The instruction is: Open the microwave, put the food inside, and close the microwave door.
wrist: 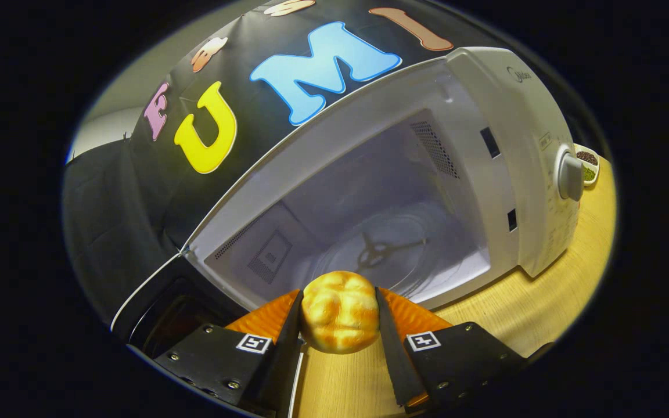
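With bun [340,312] clamped between both fingers of gripper [339,316], I log: microwave [509,145] open at 12 o'clock; enter level, release over turntable [381,255].

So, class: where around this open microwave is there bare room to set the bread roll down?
The glass turntable inside the microwave, just beyond the roll clamped in the gripper, lies bare. So does the wooden table along the microwave's front. It is crowded by the dial, where a small dish sits.
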`<state>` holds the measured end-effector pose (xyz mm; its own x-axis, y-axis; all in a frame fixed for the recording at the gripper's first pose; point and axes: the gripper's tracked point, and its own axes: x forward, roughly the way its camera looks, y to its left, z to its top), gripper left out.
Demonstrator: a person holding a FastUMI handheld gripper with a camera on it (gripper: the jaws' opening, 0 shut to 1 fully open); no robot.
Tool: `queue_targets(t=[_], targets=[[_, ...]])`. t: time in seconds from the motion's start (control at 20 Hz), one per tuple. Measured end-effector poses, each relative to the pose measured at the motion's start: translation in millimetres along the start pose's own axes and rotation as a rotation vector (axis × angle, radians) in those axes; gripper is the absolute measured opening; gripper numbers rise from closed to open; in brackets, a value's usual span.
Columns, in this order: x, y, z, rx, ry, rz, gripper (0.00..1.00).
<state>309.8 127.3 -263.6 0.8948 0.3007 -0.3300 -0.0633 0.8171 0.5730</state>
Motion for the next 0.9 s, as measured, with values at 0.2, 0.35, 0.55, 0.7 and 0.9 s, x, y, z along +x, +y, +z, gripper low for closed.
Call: queue_targets(t=[0.2,0.35,0.55,0.7,0.9], targets=[[19.3,-7.2,5.5,0.027,-0.024,-0.020,0.70],[29.3,-15.2,7.1,0.040,-0.036,-0.047,0.70],[39.1,-24.6,0.3,0.040,-0.031,-0.074,0.70],[42.6,-26.3,2.5,0.046,-0.039,-0.082,0.71],[48.3,-27.7,5.7,0.043,-0.059,-0.101,0.74]])
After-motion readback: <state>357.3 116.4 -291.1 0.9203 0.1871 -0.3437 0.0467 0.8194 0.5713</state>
